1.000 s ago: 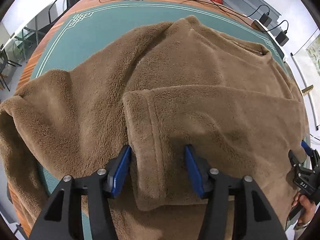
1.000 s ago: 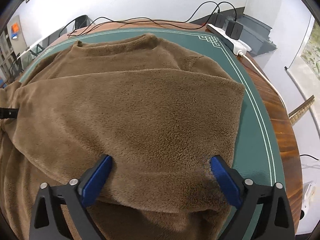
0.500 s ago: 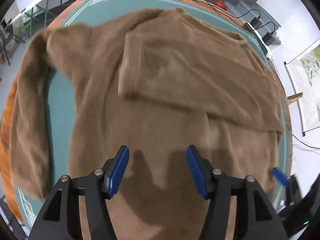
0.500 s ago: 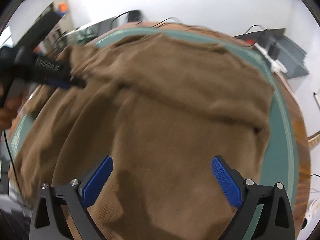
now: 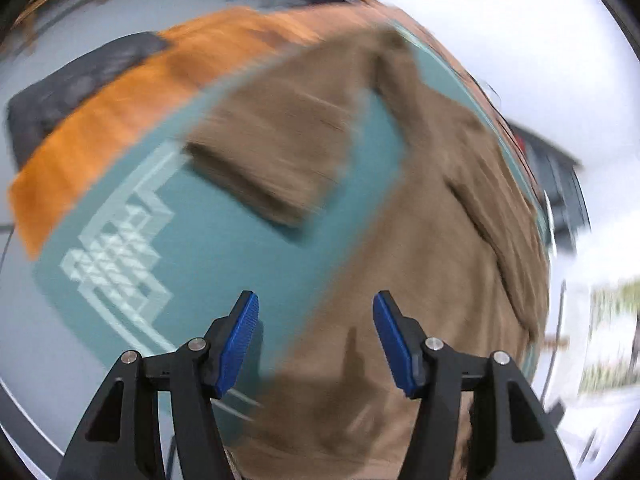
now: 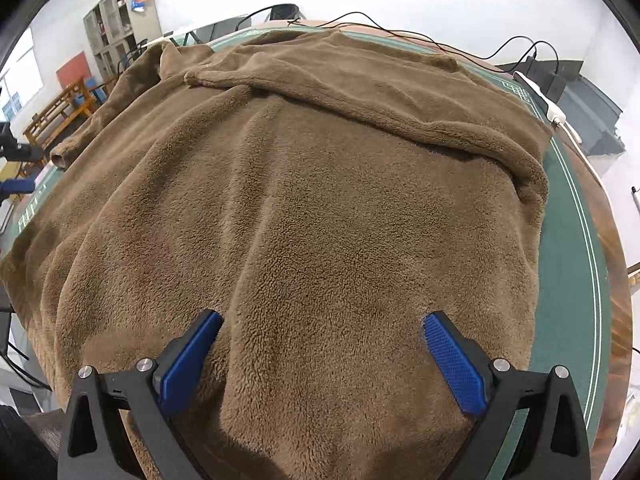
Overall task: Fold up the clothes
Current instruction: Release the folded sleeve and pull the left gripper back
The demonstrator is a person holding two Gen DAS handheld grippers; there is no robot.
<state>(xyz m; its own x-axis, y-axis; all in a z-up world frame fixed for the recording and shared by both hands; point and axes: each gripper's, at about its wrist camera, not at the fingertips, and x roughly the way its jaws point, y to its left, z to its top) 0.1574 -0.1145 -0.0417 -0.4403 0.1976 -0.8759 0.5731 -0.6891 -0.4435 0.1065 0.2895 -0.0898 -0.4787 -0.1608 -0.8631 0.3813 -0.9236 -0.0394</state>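
A brown fleece sweater (image 6: 320, 208) lies spread over the green mat (image 6: 568, 240). One sleeve (image 6: 360, 92) is folded across its chest. The other sleeve (image 6: 116, 96) stretches out to the left, and in the blurred left wrist view it is the sleeve (image 5: 272, 152) lying on the mat (image 5: 208, 248). My left gripper (image 5: 316, 340) hangs open above the sweater's side edge (image 5: 432, 280), holding nothing. One of its blue pads (image 6: 16, 186) shows at the left edge of the right wrist view. My right gripper (image 6: 322, 360) stands wide open over the sweater's lower body, gripping no cloth.
A white power strip (image 6: 548, 100) with black chargers and cables lies at the back right of the round wooden table (image 6: 616, 280). A grey cabinet (image 6: 116, 20) and wooden benches (image 6: 60, 116) stand beyond the left side. A dark chair (image 5: 80, 80) sits by the table's rim.
My left gripper left the folded sleeve's cuff and swung fast to the sweater's left side, rolling as it went. My right gripper drew back toward the hem and steadied.
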